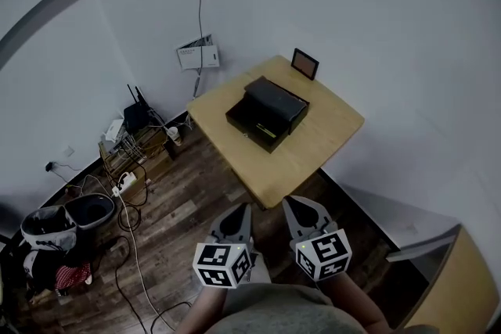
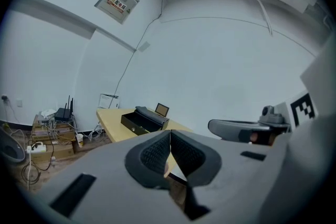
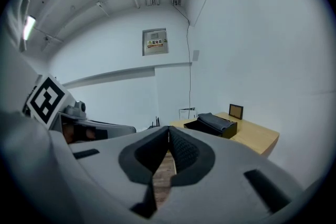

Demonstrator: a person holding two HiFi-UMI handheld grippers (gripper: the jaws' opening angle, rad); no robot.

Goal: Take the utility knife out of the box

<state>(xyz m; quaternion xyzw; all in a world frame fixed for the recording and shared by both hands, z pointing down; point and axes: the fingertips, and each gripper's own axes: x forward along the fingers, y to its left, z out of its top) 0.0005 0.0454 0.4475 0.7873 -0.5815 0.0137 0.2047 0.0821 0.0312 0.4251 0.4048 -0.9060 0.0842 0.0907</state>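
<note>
An open black box (image 1: 266, 115) lies on the small wooden table (image 1: 329, 129), its lid resting against the far side. Inside it I see a yellow-green strip, probably the utility knife (image 1: 266, 130). My left gripper (image 1: 238, 213) and right gripper (image 1: 299, 209) hang side by side over the floor, short of the table's near corner. Both are shut with nothing between the pads. The box shows far ahead in the left gripper view (image 2: 140, 121) and the right gripper view (image 3: 214, 124). The left gripper (image 2: 169, 135) and right gripper (image 3: 168, 130) each have their pads touching.
A small dark picture frame (image 1: 304, 63) stands at the table's far corner. Left of the table the floor holds cables, a power strip (image 1: 125, 182), a router (image 1: 136, 115), a rack and bins (image 1: 66, 221). White walls close in behind and right of the table.
</note>
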